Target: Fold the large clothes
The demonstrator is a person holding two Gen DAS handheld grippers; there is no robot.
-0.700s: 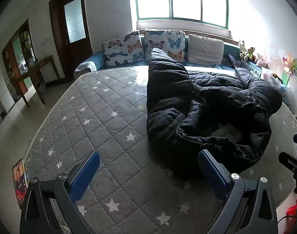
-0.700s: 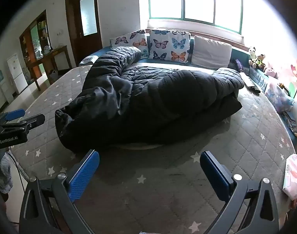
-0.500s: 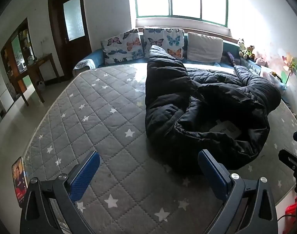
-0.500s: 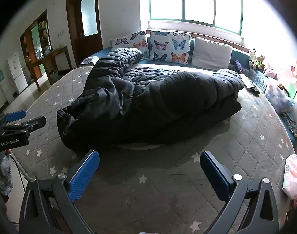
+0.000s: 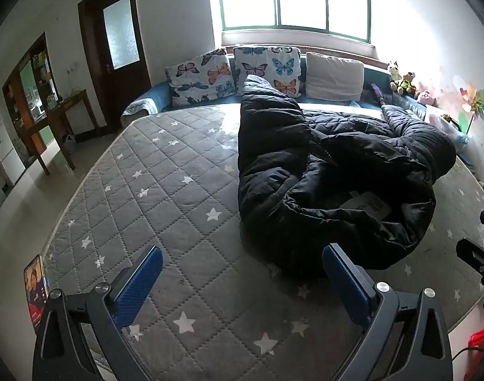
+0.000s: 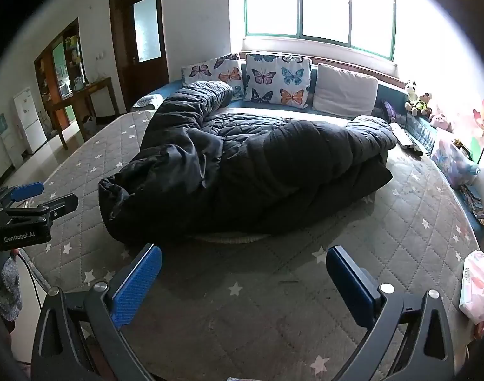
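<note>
Left wrist view: a large black quilted puffer coat (image 5: 337, 171) lies in a loose heap on a grey diamond-stitched mattress with white stars (image 5: 165, 184). The coat fills the centre and right of the frame. One sleeve or panel runs up toward the butterfly-print cushions (image 5: 235, 73) at upper centre, and the open collar, with a pale label inside, faces the lower right. At the bottom of the frame the left gripper (image 5: 242, 273), black-framed with blue pads, hangs over bare mattress. Its jaws are spread wide with nothing between them, and its right pad sits just before the coat's near edge, probably lined up for a first grasp. A slim phone with a lit screen (image 5: 35, 285) stands at the lower left edge of the bed.

Right wrist view: the same coat (image 6: 248, 171) stretches across the middle of the frame, bunched and unfolded, so the folding looks not yet begun. The right gripper (image 6: 243, 273) occupies the bottom of the frame, jaws likewise spread wide and empty, above mattress (image 6: 400, 222) just short of the coat's hem. The left gripper (image 6: 45, 197) appears at the left edge, apart from the fabric. A pink-and-white tissue pack (image 6: 476, 282) rests at the lower right.
</note>
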